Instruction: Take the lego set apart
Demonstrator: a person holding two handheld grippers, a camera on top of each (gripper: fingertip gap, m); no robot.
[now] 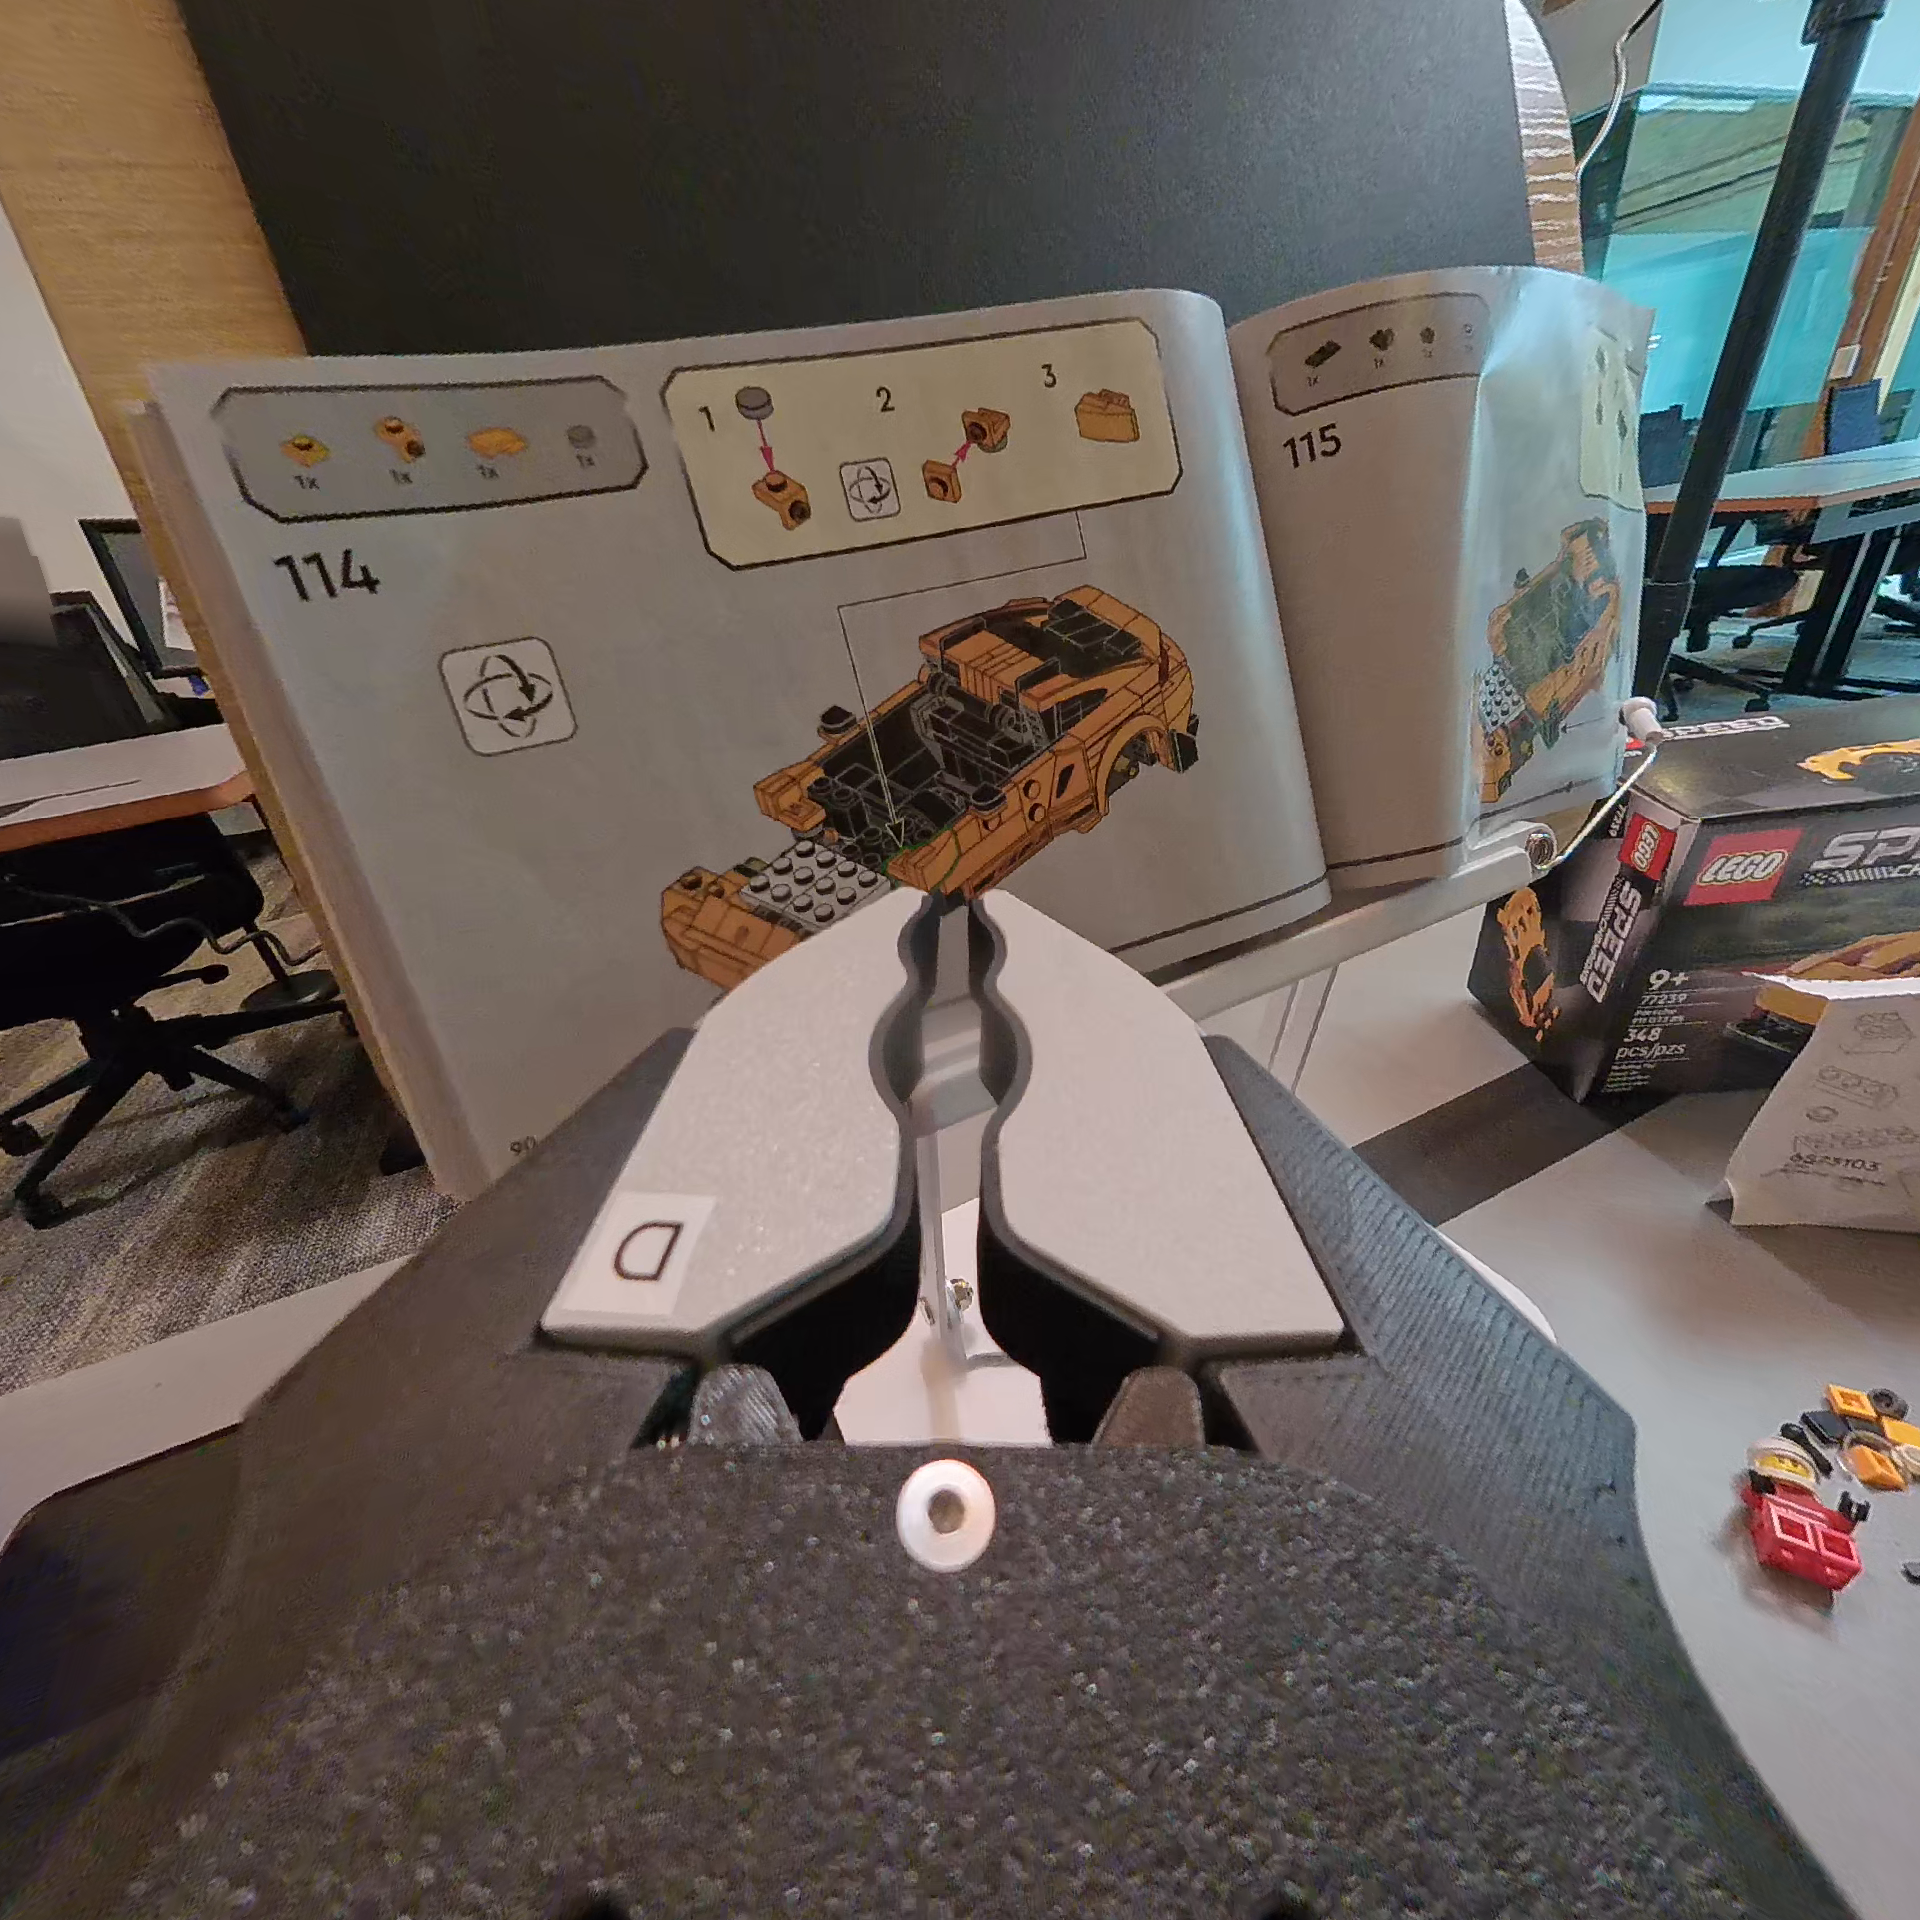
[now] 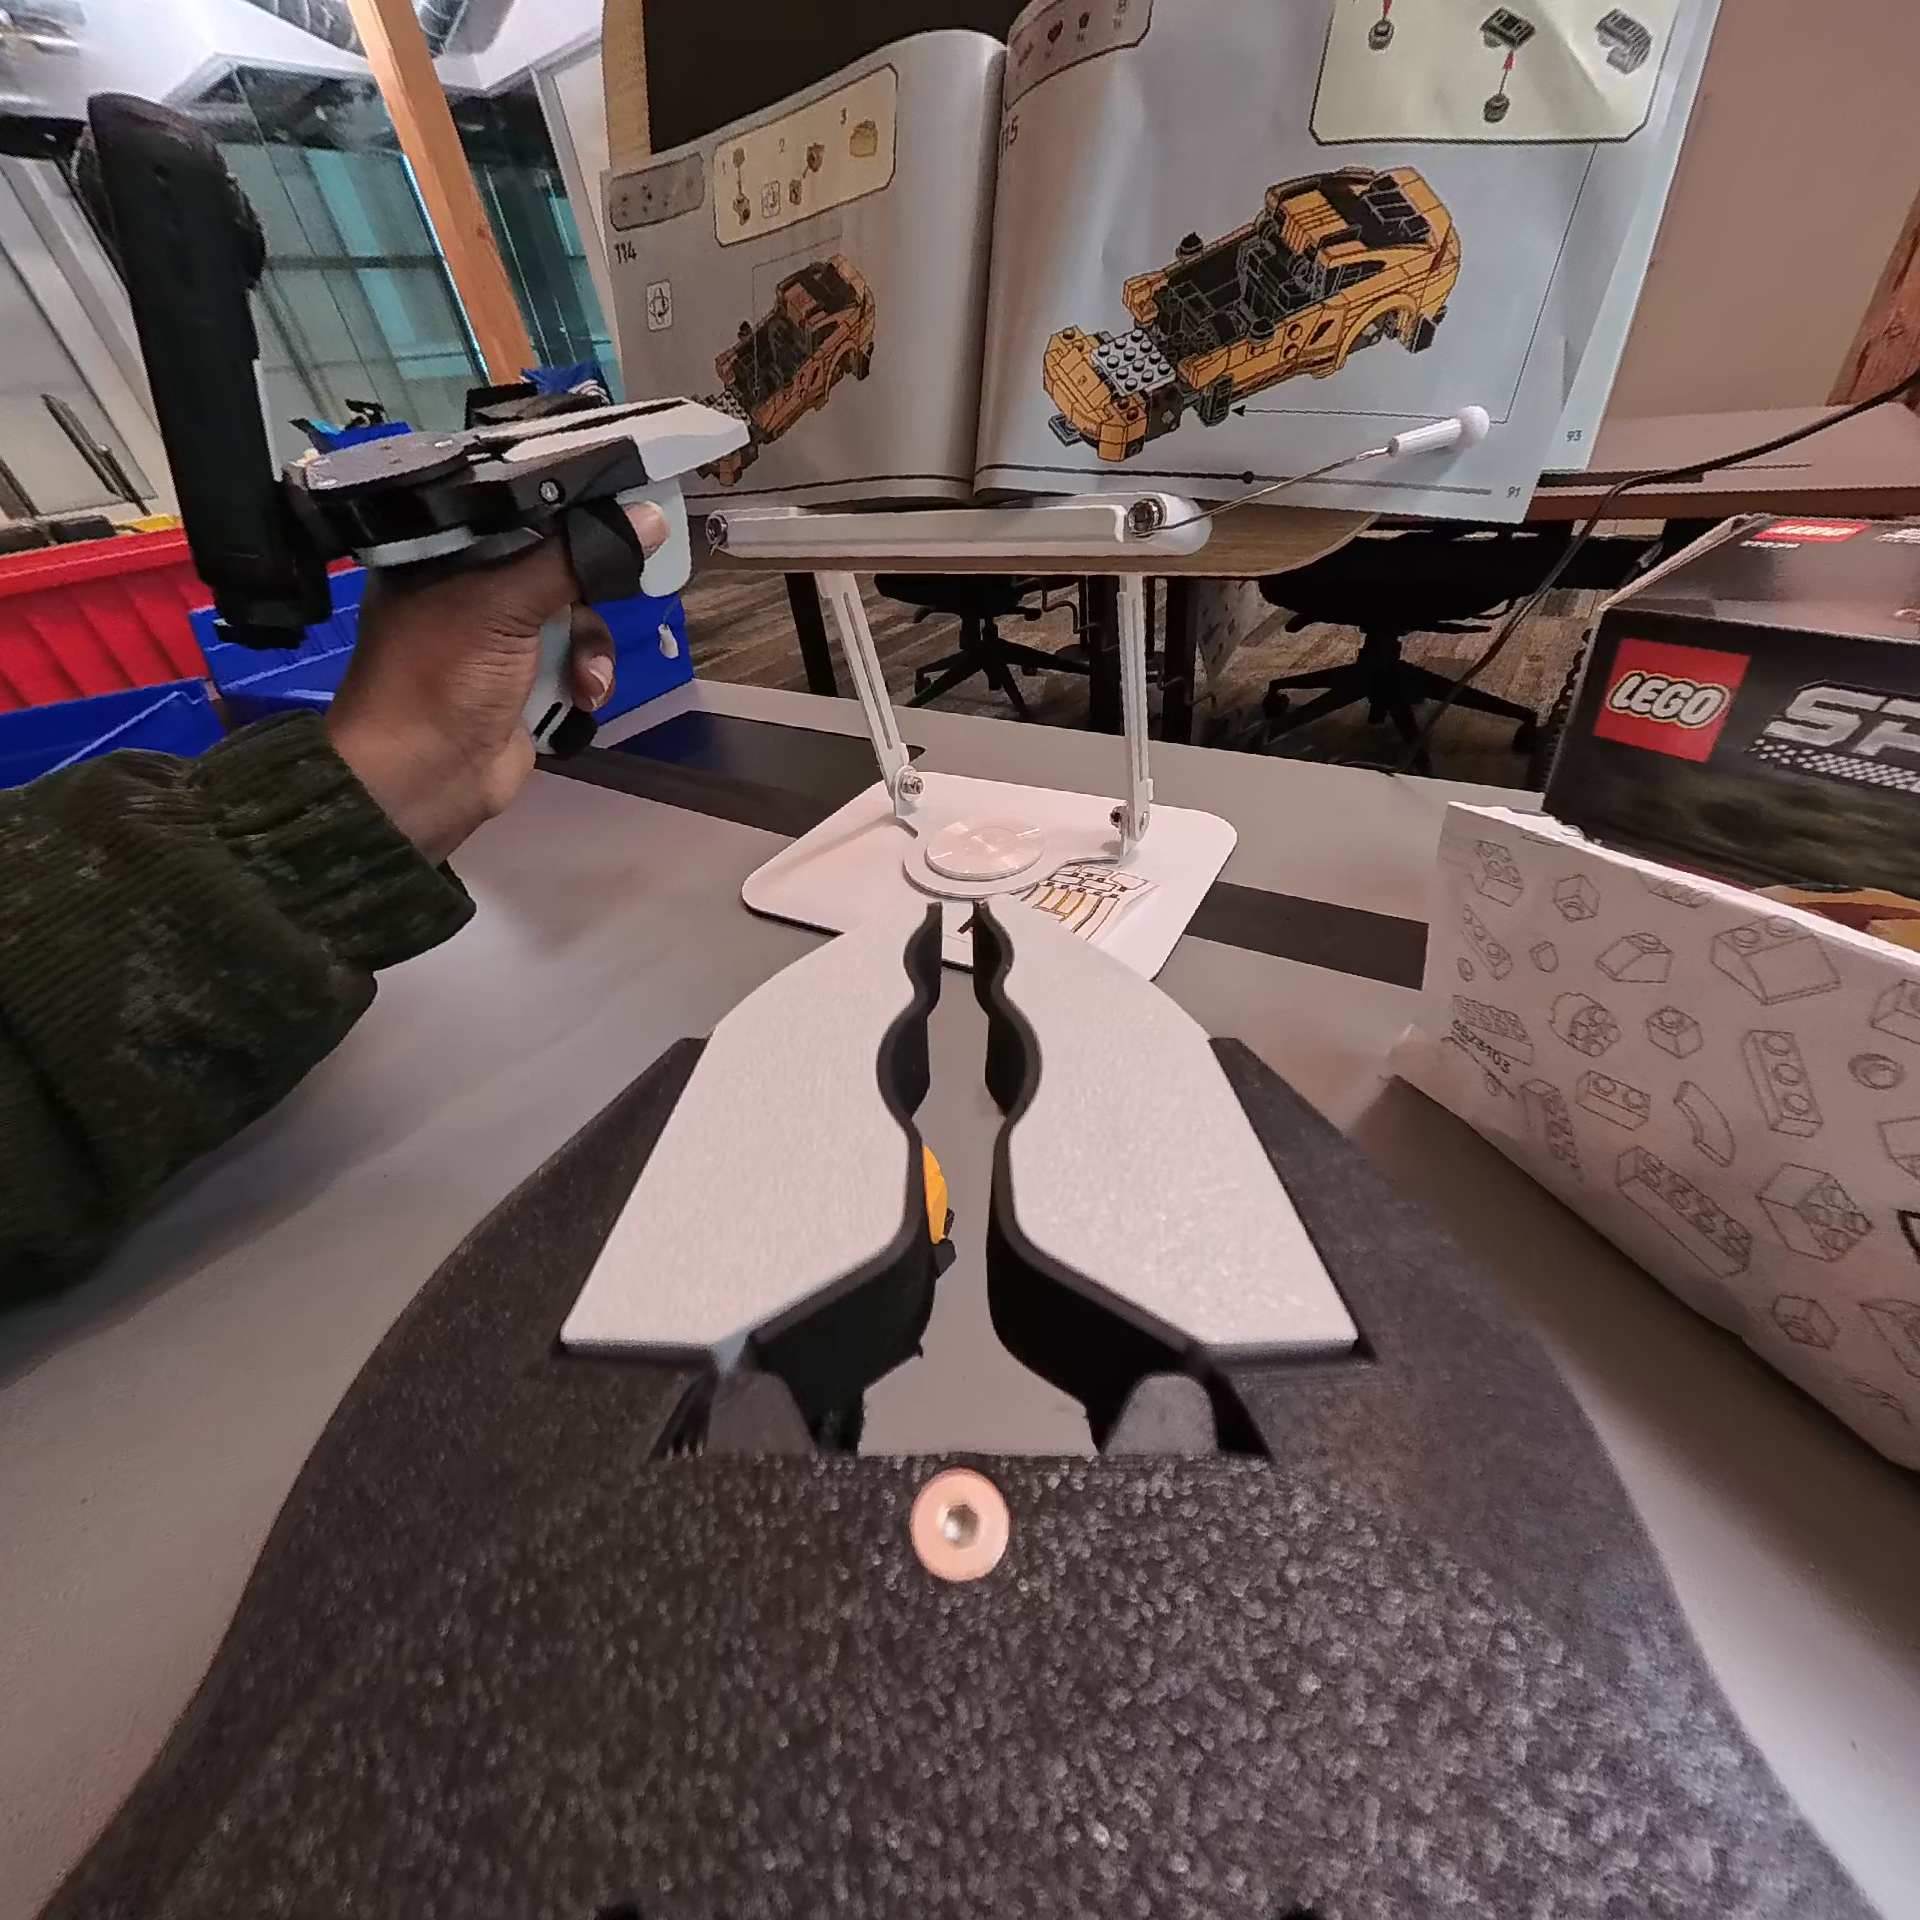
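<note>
An open instruction booklet [image 1: 623, 675] stands on a white stand [image 2: 935, 520]. My left gripper [image 1: 954, 914] is shut, with its tips at the lower edge of the left page; I cannot tell whether they pinch the paper. It also shows in the right wrist view [image 2: 727, 431], held up by a hand [image 2: 468, 675]. My right gripper [image 2: 958, 923] is shut, low over the grey table, pointing at the stand's base [image 2: 831, 873]. A small orange piece [image 2: 933, 1184] shows through the gap behind its tips; I cannot tell if it is held. Loose orange and black pieces [image 1: 1860, 1423] and a red minifigure [image 1: 1792, 1538] lie on the table at the right.
A black set box [image 1: 1714, 894] stands at the right, also in the right wrist view [image 2: 1745, 717], with a printed white paper bag [image 2: 1683, 1091] in front of it. A sticker sheet [image 2: 1081, 899] lies on the stand base. Red and blue bins [image 2: 104, 644] are at the far left. The left gripper's tips are roughly 30 cm from the right gripper's. To the red minifigure [image 1: 1792, 1538]: right tips about 15 cm, left tips about 25 cm.
</note>
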